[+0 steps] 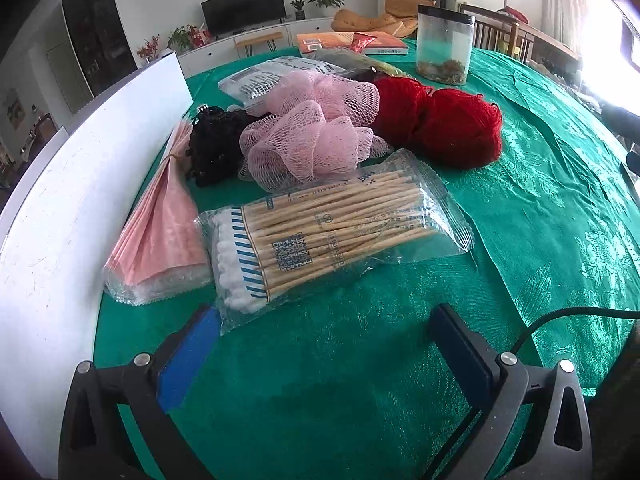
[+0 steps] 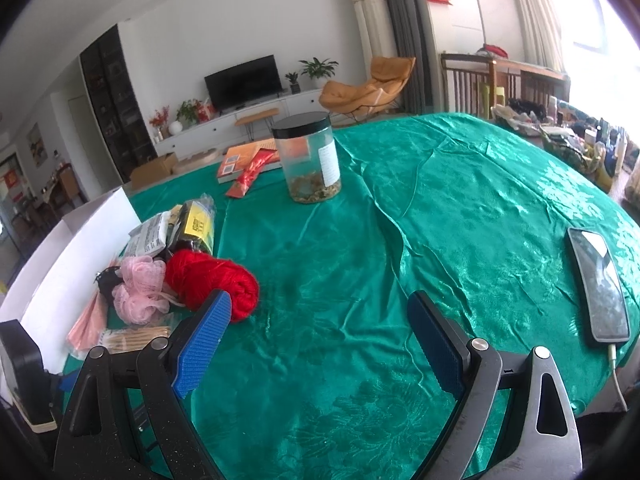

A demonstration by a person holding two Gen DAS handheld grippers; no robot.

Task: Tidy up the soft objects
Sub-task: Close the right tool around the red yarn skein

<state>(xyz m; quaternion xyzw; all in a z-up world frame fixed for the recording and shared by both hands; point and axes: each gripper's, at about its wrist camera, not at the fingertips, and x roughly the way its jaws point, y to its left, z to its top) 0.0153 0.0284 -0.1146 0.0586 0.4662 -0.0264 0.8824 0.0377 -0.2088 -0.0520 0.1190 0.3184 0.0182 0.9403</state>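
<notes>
Two grippers hang over the green tablecloth (image 2: pixel 400 220), both with fingers spread wide and nothing between them. Just ahead of the left gripper (image 1: pixel 324 344), almost touching its left fingertip, lies the bag of cotton swabs (image 1: pixel 332 228): light, with a slippery crinkly film and stiff sticks inside, so I would pinch it across the middle of the bundle, not at the loose film edge. Left of that fingertip sits a pink packet (image 1: pixel 160 236) against the white board (image 1: pixel 80 200), which leaves little room for a finger on that side. Beyond the swabs, the pink mesh sponge (image 1: pixel 316 132) should squash to nearly nothing and wants a deep bite through its bulk. Touching it, the black bundle (image 1: pixel 212 148) is too dark to judge. The red yarn (image 1: pixel 440 124) past it looks soft and springy; grip the fat middle, as strands may snag. Ahead of the right gripper (image 2: pixel 320 320) lies open cloth, with the jar (image 2: pixel 308 156) far off and a phone (image 2: pixel 600 284) well to the right near the table edge.
</notes>
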